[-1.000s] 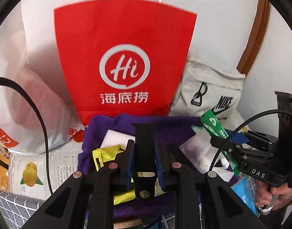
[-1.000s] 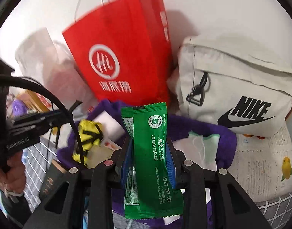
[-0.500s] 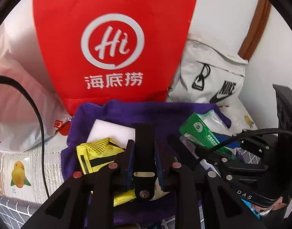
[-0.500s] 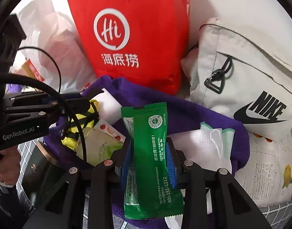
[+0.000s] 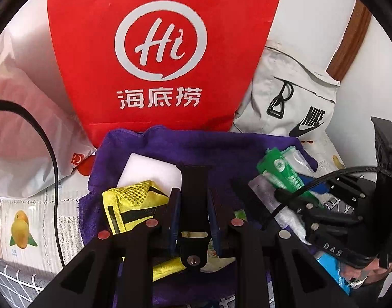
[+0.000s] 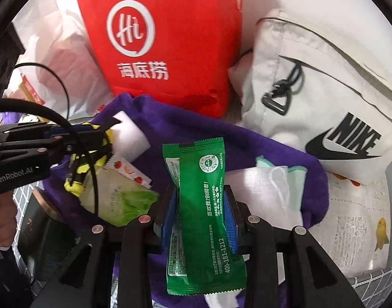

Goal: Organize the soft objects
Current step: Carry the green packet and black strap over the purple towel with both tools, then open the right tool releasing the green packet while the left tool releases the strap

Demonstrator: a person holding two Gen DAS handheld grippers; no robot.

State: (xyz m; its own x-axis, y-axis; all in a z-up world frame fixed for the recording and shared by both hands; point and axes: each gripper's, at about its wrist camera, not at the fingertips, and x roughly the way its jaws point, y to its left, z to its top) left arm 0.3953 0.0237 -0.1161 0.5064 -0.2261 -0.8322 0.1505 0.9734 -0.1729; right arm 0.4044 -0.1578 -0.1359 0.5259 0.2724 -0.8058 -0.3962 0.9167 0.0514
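My left gripper (image 5: 193, 205) is shut on a black watch strap (image 5: 194, 187), held over a purple towel (image 5: 208, 148). On the towel lie a yellow mesh pouch (image 5: 130, 205) and a white sponge block (image 5: 149, 172). My right gripper (image 6: 202, 205) is shut on a green snack packet (image 6: 206, 205), held above the same purple towel (image 6: 260, 148). It shows at the right of the left wrist view (image 5: 283, 177). The left gripper shows at the left of the right wrist view (image 6: 103, 138), over the yellow pouch (image 6: 78, 177). A white mesh bag (image 6: 267, 187) lies on the towel's right side.
A red paper bag (image 5: 160, 51) stands behind the towel. A white Nike bag (image 6: 324, 97) lies at the right, a white plastic bag (image 5: 24, 128) at the left. A pale green sachet (image 6: 119, 200) lies on the towel. A fruit-print cloth (image 5: 21, 225) covers the surface.
Both grippers have moved forward and lower toward the purple towel and the red bag. Each keeps its hold: the strap in the left, the green packet in the right.
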